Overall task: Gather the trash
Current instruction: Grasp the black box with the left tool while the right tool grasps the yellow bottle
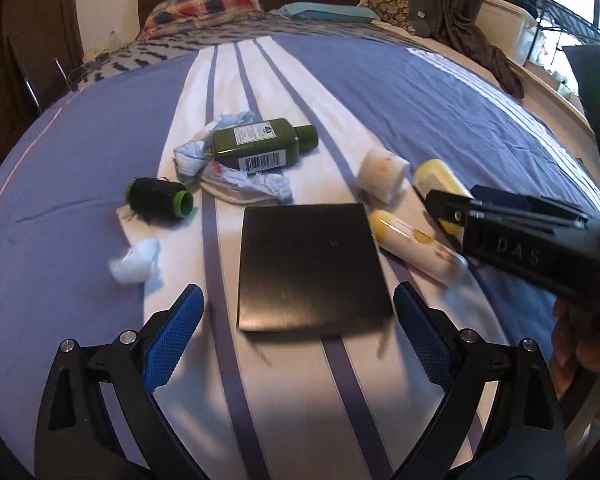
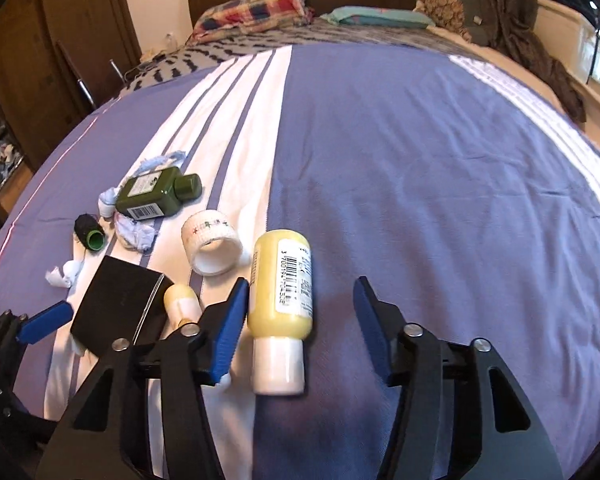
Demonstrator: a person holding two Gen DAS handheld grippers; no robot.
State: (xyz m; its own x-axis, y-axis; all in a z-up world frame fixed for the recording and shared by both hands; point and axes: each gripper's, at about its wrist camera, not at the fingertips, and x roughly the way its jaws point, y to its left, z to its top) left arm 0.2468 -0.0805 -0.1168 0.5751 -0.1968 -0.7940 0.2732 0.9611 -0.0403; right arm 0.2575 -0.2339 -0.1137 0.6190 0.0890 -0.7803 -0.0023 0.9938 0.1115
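Observation:
A pale yellow bottle (image 2: 280,284) with a white cap lies on the bed between the jaws of my right gripper (image 2: 302,282). The left pad is right beside it and the right pad stands clear, so the gripper is open. My left gripper (image 1: 298,292) hangs open over the near edge of a flat black square (image 1: 312,264). Around them lie a dark green bottle (image 1: 260,144), blue-white cloth scraps (image 1: 240,188), a black thread spool (image 1: 158,200), a crumpled white tissue (image 1: 136,260), a white tape roll (image 1: 382,170) and a small yellow-white tube (image 1: 412,246).
Everything rests on a purple bedspread (image 2: 420,160) with white stripes. Pillows (image 2: 256,12) and a dark headboard are at the far end. A brown garment (image 2: 540,52) drapes over the right side, and a wooden wardrobe (image 2: 40,60) stands to the left.

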